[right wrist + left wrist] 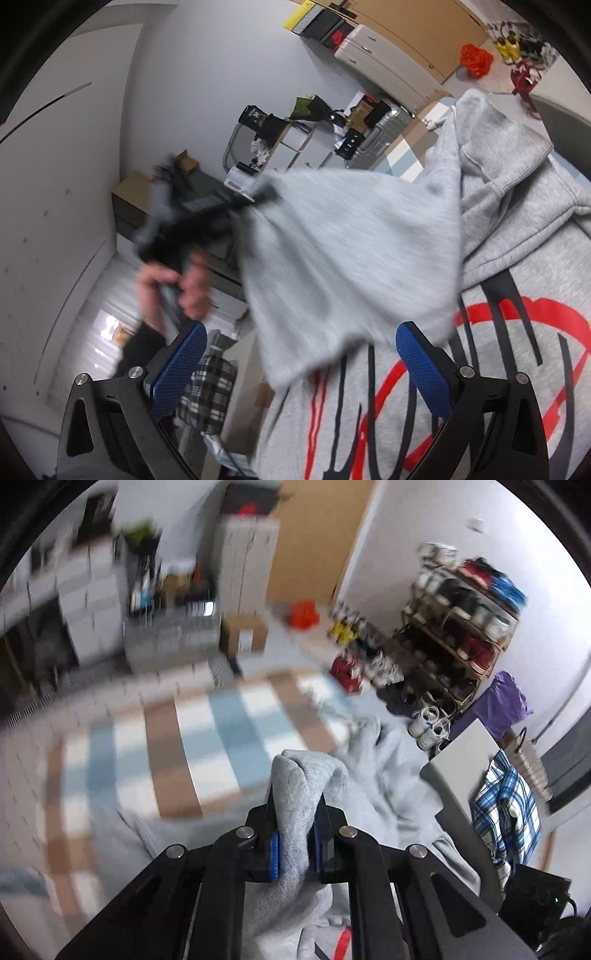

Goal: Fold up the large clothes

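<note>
The grey hoodie (517, 258), thick, soft and floppy, lies printed-side up below the right tool (301, 365), whose jaws gape empty, while the left tool (295, 805) pinches its raised sleeve (351, 258); hems and cuffs likely give the firmest hold.

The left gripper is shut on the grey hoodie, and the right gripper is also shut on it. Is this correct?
Not quite. The left gripper is shut on the grey hoodie, but the right gripper is open: in the right wrist view its blue pads stand wide apart and grip nothing. The hoodie only hangs in front of them.
</note>
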A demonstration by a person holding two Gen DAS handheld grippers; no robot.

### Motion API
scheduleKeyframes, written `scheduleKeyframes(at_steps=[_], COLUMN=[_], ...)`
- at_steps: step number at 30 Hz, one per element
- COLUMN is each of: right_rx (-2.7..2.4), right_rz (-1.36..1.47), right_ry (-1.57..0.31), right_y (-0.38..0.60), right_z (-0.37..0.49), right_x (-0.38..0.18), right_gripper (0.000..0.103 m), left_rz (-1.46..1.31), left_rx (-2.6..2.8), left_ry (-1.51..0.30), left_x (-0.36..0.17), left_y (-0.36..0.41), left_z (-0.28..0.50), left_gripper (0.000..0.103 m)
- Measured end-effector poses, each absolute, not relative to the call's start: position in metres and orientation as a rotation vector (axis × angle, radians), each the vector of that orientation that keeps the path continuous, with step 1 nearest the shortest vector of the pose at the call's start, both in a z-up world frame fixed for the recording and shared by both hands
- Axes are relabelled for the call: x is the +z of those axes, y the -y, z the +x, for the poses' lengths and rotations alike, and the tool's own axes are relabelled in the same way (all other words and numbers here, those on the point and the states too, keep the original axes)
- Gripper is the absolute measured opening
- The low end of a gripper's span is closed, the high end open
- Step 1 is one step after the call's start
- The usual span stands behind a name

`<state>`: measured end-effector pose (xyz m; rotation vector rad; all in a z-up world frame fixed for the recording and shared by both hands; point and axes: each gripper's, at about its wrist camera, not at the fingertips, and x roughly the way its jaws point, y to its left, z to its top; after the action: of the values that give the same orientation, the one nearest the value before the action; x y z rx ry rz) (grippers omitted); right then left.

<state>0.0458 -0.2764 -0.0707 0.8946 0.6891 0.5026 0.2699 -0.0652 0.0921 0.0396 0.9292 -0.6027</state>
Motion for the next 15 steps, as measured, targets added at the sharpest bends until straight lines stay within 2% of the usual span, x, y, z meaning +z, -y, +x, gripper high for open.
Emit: scheduleKeyframes(at_steps=[4, 10, 15], right_rx=[0.470, 0.413, 0.373], right_rz=[0.888, 0.937, 0.923], right_ry=[-0.679, -0.641, -0.642], right_y=[0.279, 0.296, 0.299], right_z=[0.044, 0.038, 0.033], right_x=[-0.069, -0.068, -0.068], right_gripper=[0.103, 0.103, 0.103], left_rz=[0.123, 0.243, 0.221], left_rx=[-0.716, -0.784, -0.790], left_ry=[-0.916, -1.036, -1.059], left_x=[0.083, -0.027, -0.073], left_y=[0.078, 0.080, 0.071], left_z=[0.217, 0.132, 0.102], left_gripper=[0.009, 0.009, 0.013])
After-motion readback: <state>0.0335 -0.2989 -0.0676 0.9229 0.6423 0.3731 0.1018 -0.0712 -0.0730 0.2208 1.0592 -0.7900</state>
